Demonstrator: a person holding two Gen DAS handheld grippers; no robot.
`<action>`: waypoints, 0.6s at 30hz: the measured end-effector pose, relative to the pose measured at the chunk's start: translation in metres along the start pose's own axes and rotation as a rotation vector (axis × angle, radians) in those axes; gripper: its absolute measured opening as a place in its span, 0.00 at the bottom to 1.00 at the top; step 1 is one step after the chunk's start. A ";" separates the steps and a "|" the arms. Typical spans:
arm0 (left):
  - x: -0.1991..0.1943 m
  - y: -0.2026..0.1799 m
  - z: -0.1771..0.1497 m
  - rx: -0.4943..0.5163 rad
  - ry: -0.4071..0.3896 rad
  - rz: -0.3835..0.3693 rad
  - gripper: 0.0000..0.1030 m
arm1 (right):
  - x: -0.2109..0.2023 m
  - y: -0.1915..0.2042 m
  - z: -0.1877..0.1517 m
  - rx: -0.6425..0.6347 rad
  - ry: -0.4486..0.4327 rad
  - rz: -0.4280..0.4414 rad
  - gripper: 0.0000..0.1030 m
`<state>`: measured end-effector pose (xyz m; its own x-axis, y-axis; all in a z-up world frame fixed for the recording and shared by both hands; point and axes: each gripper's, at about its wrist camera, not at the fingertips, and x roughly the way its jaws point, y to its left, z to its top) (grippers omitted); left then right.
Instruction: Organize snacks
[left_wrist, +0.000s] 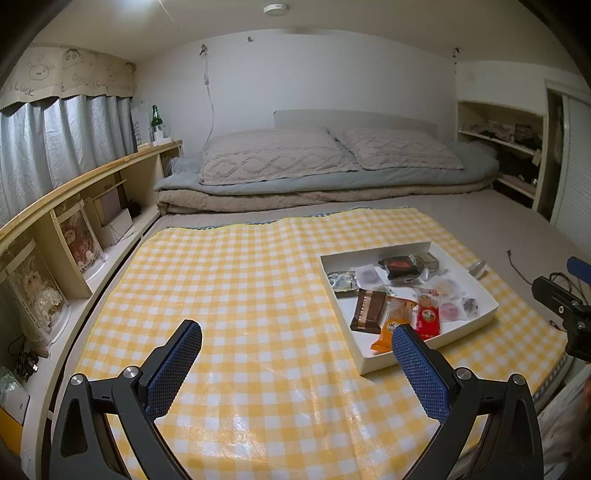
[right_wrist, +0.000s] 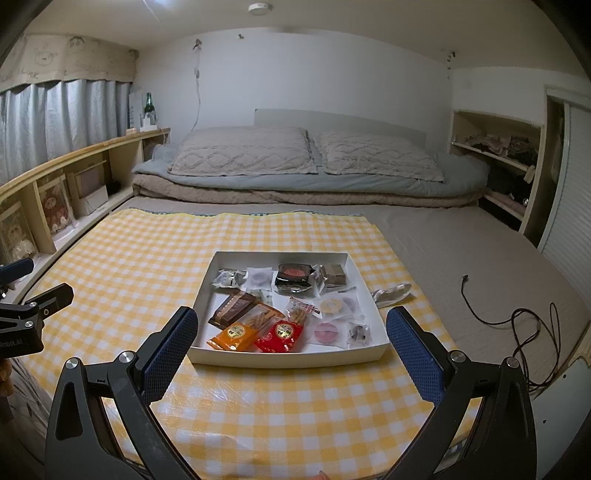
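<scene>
A white shallow box (right_wrist: 288, 359) (left_wrist: 384, 360) lies on the yellow checked cloth (right_wrist: 147, 258) (left_wrist: 236, 280) and holds several wrapped snacks: an orange packet (right_wrist: 236, 334) (left_wrist: 388, 328), a red packet (right_wrist: 282, 332) (left_wrist: 428, 319), a brown bar (right_wrist: 231, 306) (left_wrist: 367, 310), a black packet (right_wrist: 293, 277) (left_wrist: 400, 267). One clear-wrapped snack (right_wrist: 391, 293) (left_wrist: 478, 267) lies on the cloth outside the box, right of it. My right gripper (right_wrist: 291, 332) is open, hovering before the box's near edge. My left gripper (left_wrist: 295, 343) is open, left of the box.
Pillows and folded quilts (right_wrist: 295, 173) lie at the far end of the bed. A wooden shelf (left_wrist: 74, 206) runs along the left. A black cable (right_wrist: 517, 325) lies on the mattress at right. A shelf niche (right_wrist: 495, 155) is at the far right.
</scene>
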<state>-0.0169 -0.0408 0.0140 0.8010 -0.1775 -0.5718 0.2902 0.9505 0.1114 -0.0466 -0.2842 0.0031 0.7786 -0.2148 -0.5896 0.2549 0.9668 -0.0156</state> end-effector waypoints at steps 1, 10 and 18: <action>-0.001 0.000 0.000 0.000 0.000 0.000 1.00 | 0.000 0.000 0.000 0.000 -0.001 -0.001 1.00; 0.000 0.000 0.000 0.000 0.000 -0.001 1.00 | 0.000 0.000 0.000 0.000 -0.001 0.000 1.00; -0.001 -0.001 -0.001 0.001 -0.001 -0.001 1.00 | 0.000 0.000 0.000 -0.001 0.000 0.000 1.00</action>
<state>-0.0181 -0.0417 0.0136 0.8016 -0.1785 -0.5706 0.2911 0.9501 0.1118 -0.0464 -0.2846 0.0032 0.7788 -0.2143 -0.5895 0.2539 0.9671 -0.0162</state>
